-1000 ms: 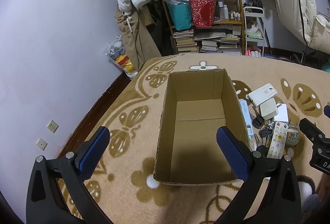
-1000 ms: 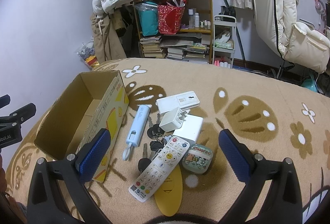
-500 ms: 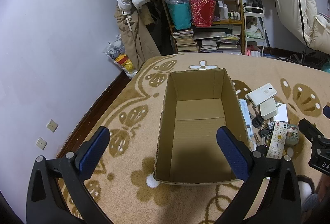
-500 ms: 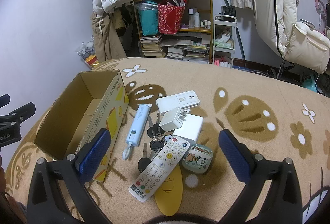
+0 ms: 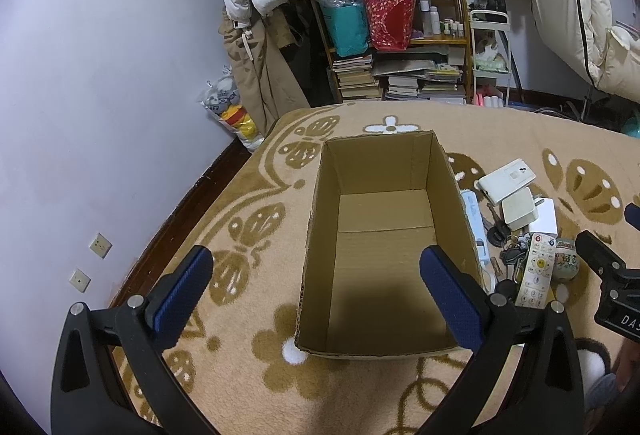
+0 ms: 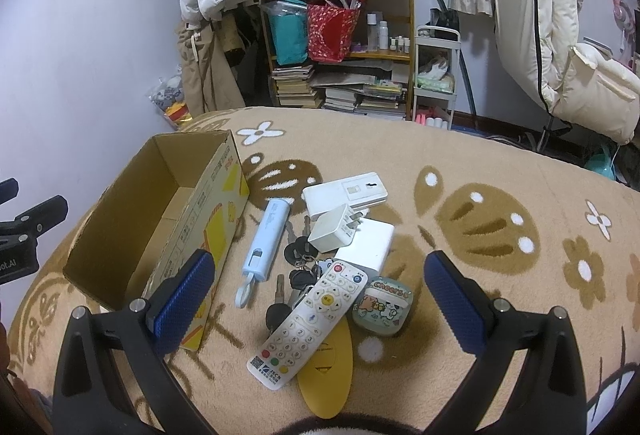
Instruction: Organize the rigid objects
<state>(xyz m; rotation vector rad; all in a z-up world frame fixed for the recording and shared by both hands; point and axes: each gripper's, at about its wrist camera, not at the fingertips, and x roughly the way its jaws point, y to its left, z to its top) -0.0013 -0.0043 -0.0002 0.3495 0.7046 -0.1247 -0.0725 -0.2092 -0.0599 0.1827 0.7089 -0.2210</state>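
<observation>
Nothing picked yet: both claws wide open and empty, left claw [image 5: 314,285] hovering over the empty box [image 5: 384,219], right claw [image 6: 318,293] above the pile beside it on the bed [image 6: 500,163]. I'm at the first-grasp step. I'd go for the remote [image 6: 310,323], since it lies on top of the keys [image 6: 298,277] and yellow disc [image 6: 328,375]; next move needs the right claw dropped and lined up across its narrow width.

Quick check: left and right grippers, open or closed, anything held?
Left gripper: open, holding nothing, above the cardboard box.
Right gripper: open, holding nothing, above the remote control.
</observation>
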